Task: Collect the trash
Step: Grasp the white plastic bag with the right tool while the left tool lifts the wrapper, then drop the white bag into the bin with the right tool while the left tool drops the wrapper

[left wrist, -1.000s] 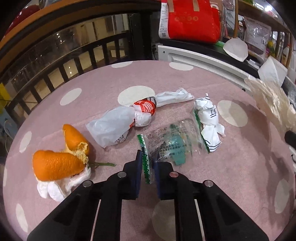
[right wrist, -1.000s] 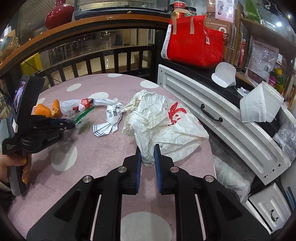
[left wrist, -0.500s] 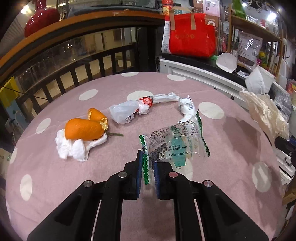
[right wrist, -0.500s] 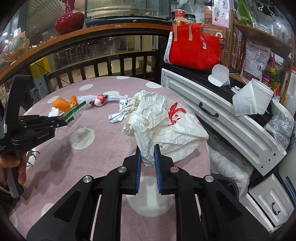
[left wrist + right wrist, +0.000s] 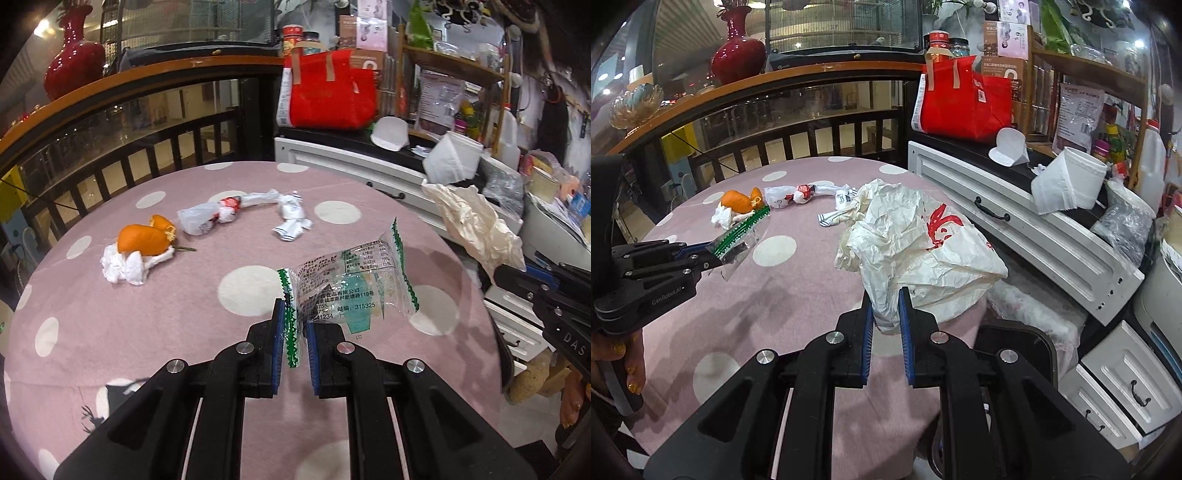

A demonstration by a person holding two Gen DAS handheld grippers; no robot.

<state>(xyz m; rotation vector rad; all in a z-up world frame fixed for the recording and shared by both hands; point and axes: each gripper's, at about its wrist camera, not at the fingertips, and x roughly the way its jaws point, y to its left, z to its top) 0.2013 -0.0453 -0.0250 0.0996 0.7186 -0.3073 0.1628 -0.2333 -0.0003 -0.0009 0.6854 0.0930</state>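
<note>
I am pinching a clear wrapper (image 5: 351, 291) by its left green-edged seam in my left claw (image 5: 295, 332), holding it lifted off the pink tabletop (image 5: 147, 332), its long axis trailing to the right. My right claw (image 5: 886, 314) is gripping the near edge of a white bag (image 5: 916, 243) at the tabletop's right side. The bag is lying right of the wrapper, so the likely drop calls for a rightward carry.

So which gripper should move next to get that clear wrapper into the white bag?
Left. The left gripper is shut on the clear wrapper, lifted off the table. The right gripper is shut on the white bag, so it likely just holds.
</note>
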